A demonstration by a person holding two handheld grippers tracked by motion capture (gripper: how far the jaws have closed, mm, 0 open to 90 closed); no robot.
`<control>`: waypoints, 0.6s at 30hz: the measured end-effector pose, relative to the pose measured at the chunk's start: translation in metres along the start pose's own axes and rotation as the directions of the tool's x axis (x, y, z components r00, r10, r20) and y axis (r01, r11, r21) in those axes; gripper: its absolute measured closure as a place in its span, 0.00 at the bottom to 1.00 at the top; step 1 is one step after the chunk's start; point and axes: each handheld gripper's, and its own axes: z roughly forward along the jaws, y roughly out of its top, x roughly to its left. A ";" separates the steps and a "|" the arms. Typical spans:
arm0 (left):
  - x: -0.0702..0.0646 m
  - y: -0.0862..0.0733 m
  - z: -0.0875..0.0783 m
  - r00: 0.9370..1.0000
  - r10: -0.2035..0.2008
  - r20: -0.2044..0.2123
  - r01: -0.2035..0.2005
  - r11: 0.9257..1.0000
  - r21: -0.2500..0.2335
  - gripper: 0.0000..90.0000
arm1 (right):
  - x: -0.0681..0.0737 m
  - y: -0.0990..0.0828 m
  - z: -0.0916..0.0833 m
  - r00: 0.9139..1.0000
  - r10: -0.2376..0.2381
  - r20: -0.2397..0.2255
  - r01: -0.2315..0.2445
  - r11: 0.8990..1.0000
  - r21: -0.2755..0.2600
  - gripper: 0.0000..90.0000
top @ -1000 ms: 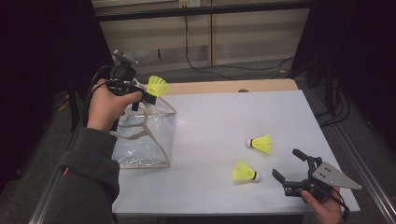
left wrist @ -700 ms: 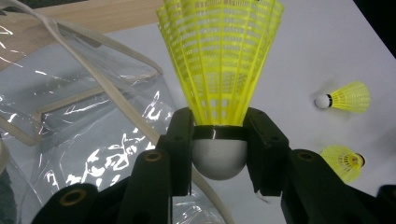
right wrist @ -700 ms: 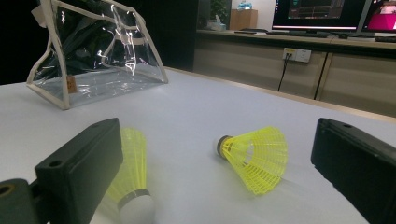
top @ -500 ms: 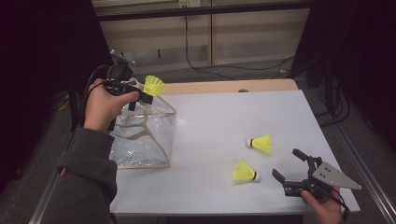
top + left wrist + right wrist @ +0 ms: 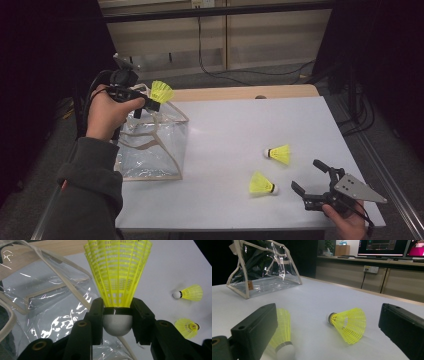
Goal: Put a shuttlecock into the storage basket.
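Observation:
My left gripper [image 5: 148, 104] is shut on the white cork of a yellow shuttlecock [image 5: 161, 92] [image 5: 117, 280], held above the back edge of a clear plastic bag [image 5: 152, 142] [image 5: 50, 315] with beige trim. Two more yellow shuttlecocks lie on the white table: one [image 5: 278, 153] [image 5: 347, 322] farther right, one [image 5: 262, 184] [image 5: 280, 340] nearer the front. My right gripper [image 5: 312, 177] [image 5: 329, 340] rests open at the front right, jaws pointing at both of them with nothing between its fingers.
The white table [image 5: 240, 130] has a wooden strip along its far edge. Behind it stand cabinets with trailing cables [image 5: 220, 75]. The bag [image 5: 262, 270] stands at the table's left side. Monitors [image 5: 384, 247] glow in the background of the right gripper view.
The left hand with the shuttlecock has drifted slightly back and left above the bag. The right gripper and the two loose shuttlecocks have not moved.

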 end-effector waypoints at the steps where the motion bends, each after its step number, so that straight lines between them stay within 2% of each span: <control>1: 0.001 0.000 -0.001 1.000 -0.001 -0.001 0.001 1.000 0.001 0.72 | 0.000 0.000 0.000 1.000 0.000 0.000 0.000 1.000 0.000 0.02; 18: 0.010 -0.002 -0.005 1.000 -0.019 -0.019 0.019 1.000 -0.008 0.72 | 0.000 0.000 0.000 1.000 -0.001 0.000 0.001 1.000 0.000 0.02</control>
